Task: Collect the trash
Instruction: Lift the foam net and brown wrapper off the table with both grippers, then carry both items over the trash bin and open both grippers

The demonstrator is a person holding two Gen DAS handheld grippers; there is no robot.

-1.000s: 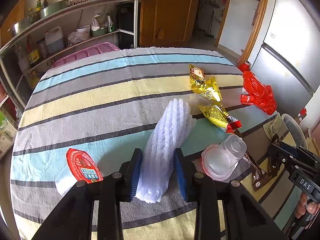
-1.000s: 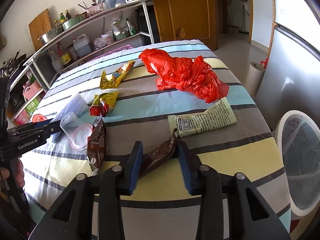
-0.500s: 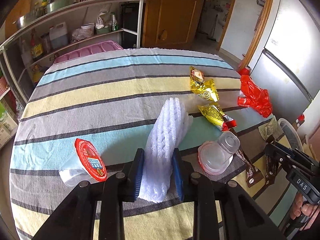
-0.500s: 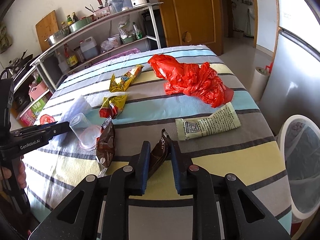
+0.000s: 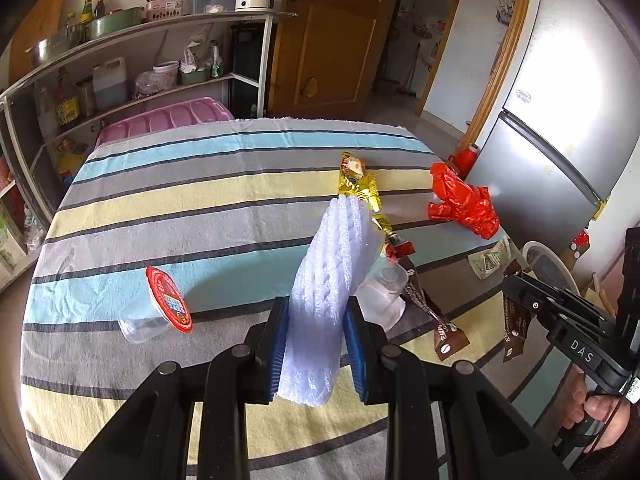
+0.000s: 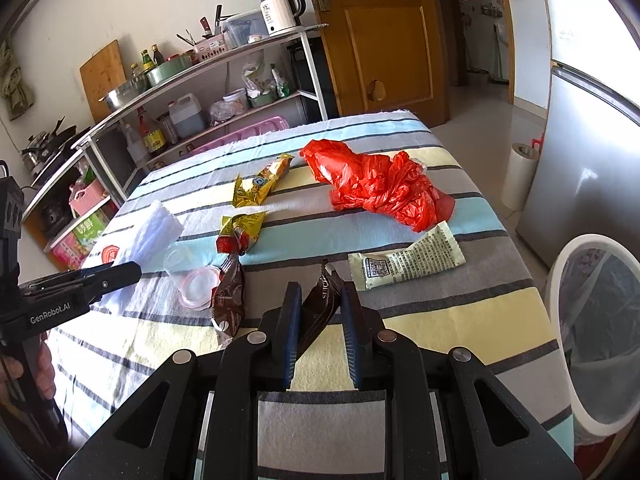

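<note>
Currently both tongs are loaded. The left gripper (image 5: 316,348) sits bottom centre of its view, blue pads pinched on the lower part of the white foam sleeve (image 5: 332,280); the sleeve's upper end sticks up toward frame centre, covering part of a gold snack wrapper (image 5: 358,182). The right gripper (image 6: 320,320), bottom centre of its view, is clamped on a dark brown wrapper (image 6: 320,304), which stands tilted between the pads with its top corner poking above them.

The rest of the trash is on the striped tablecloth (image 6: 440,320):
- red plastic bag (image 6: 376,190), upper centre of the right view
- pale printed sachet (image 6: 404,262), just right of the held wrapper
- second brown wrapper (image 6: 232,300), left of the right gripper, touching the clear plastic cup (image 6: 192,276) lying on its side
- yellow-red wrapper (image 6: 240,230), centre left, with the gold snack wrapper further up the frame
- clear tub with a red printed lid (image 5: 160,308), on its side, centre left of the left view, well apart from the others

The white-rimmed trash bin (image 6: 600,320) with a liner is off the table at the right edge of the right view. A hand (image 5: 600,416) on the right gripper's handle shows at the lower right of the left view. A shelf rack (image 6: 200,92) with a kettle (image 6: 280,8) is at the upper left.
</note>
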